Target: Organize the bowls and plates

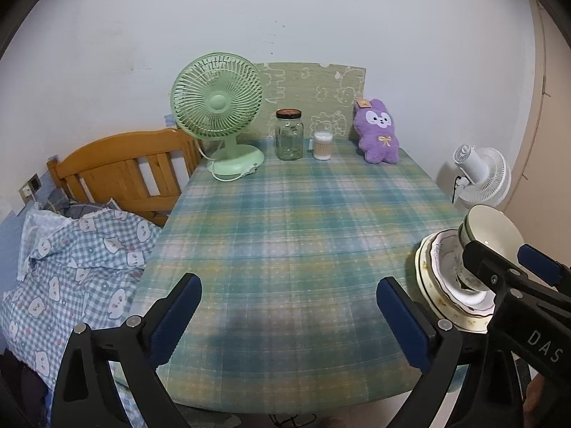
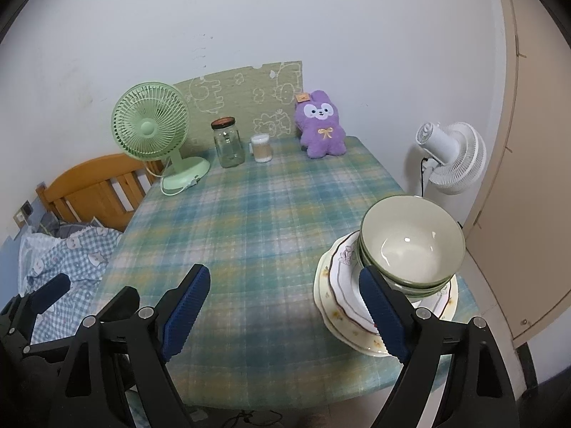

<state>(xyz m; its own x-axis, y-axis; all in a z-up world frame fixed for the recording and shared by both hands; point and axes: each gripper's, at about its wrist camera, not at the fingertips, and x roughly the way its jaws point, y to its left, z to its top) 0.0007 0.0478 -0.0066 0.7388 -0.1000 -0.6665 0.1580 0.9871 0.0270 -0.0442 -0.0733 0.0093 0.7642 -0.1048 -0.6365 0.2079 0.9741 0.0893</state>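
- Left wrist view: the left gripper (image 1: pixel 289 315) stands wide open over the checked table (image 1: pixel 285 214), nothing between its jaws. The stacked plates (image 1: pixel 433 285) and bowls (image 1: pixel 494 226) sit at the table's right edge, partly behind the right gripper (image 1: pixel 506 256).
- Right wrist view: the right gripper (image 2: pixel 285 315) is wide open and empty; its right finger (image 2: pixel 382 315) overlaps the plates (image 2: pixel 342 285). The bowls (image 2: pixel 410 242) are nested on top.

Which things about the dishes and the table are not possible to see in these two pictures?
- Left wrist view: the right gripper covers part of the bowls, and the plates partly too.
- Right wrist view: how many bowls are nested is unclear; the top one hides those beneath. A finger covers the plates' near edge.
- Both views: the table's near edge is hidden behind the grippers.
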